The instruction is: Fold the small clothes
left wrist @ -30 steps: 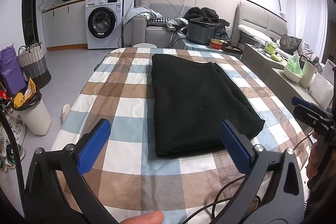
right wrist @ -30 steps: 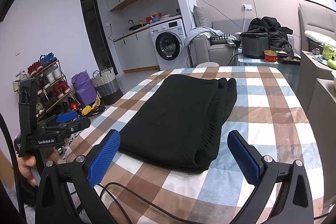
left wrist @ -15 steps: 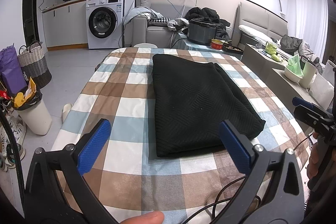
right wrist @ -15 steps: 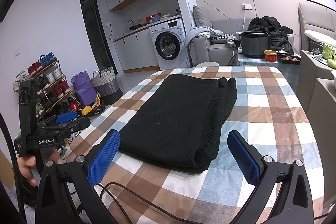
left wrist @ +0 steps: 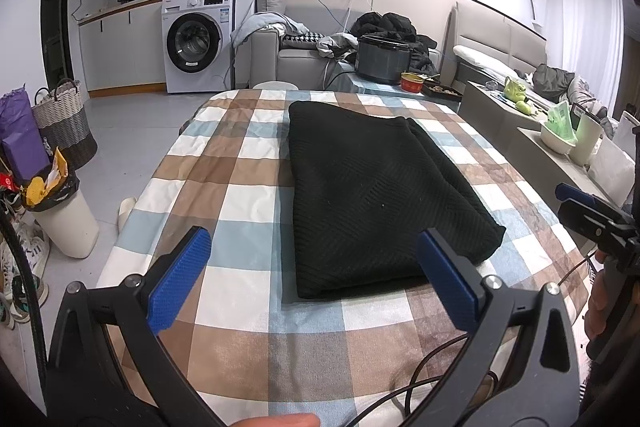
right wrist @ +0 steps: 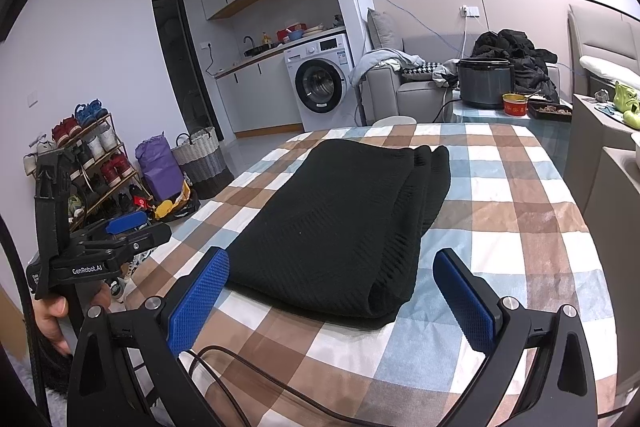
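Note:
A black knitted garment (left wrist: pixel 372 187) (right wrist: pixel 344 227) lies folded into a long rectangle on the checked tablecloth (left wrist: pixel 248 195) (right wrist: pixel 512 211). My left gripper (left wrist: pixel 316 275) hovers open over the near end of the table, short of the garment's near edge, with nothing between its blue pads (left wrist: pixel 180 283). My right gripper (right wrist: pixel 336 291) is open too, just before the garment's near folded corner, holding nothing. Each gripper shows in the other's view: the right gripper (left wrist: pixel 592 215) at the right edge, the left gripper (right wrist: pixel 108 239) at the left, held by a hand.
A black cable (right wrist: pixel 280 387) runs over the near table edge. Beyond the table stand a cooker pot (left wrist: pixel 382 59), a sofa with clothes (left wrist: pixel 304 43) and a washing machine (left wrist: pixel 198 41). Left on the floor are a bin (left wrist: pixel 60 211), baskets and a shoe rack (right wrist: pixel 88 163). Low shelves (left wrist: pixel 532 147) flank the right.

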